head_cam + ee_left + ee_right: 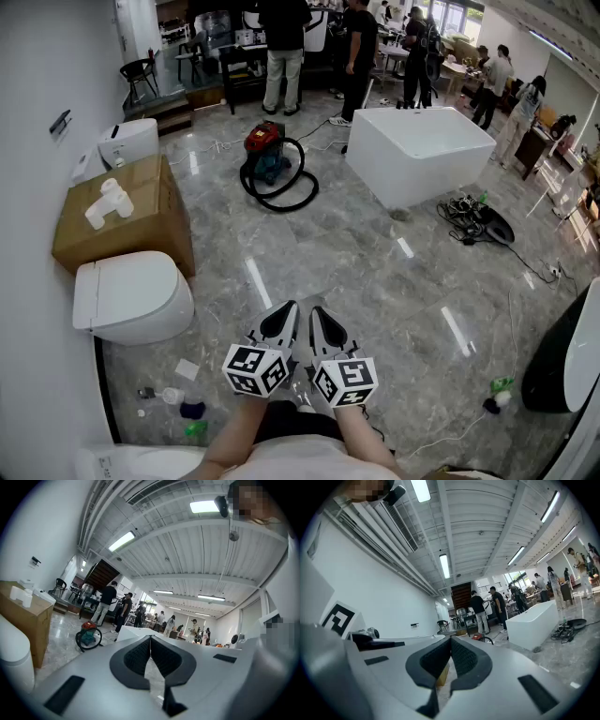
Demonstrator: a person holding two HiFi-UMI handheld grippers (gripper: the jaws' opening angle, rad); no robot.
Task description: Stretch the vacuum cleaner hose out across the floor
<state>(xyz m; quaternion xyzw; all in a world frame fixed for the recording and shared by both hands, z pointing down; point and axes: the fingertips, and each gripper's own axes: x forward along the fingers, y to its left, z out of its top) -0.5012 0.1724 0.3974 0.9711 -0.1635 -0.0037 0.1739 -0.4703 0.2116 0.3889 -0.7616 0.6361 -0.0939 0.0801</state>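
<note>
A red and teal vacuum cleaner [265, 152] stands on the grey floor far ahead, with its black hose [281, 184] coiled in loops around it. In the left gripper view the vacuum cleaner [87, 633] shows small at the left. In the right gripper view only a bit of the vacuum cleaner [479, 638] peeks over the jaws. My left gripper [286, 314] and right gripper [319, 317] are held side by side near my body, both shut and empty, several steps short of the vacuum. The left gripper [150, 639] and right gripper [451, 641] point level.
A white toilet [131, 297] and a cardboard box [127, 220] stand at my left. A white bathtub [417, 150] sits right of the vacuum, with tangled cables [473, 220] beyond. Several people [284, 47] stand at the back. Small bottles [183, 405] litter the floor near my left.
</note>
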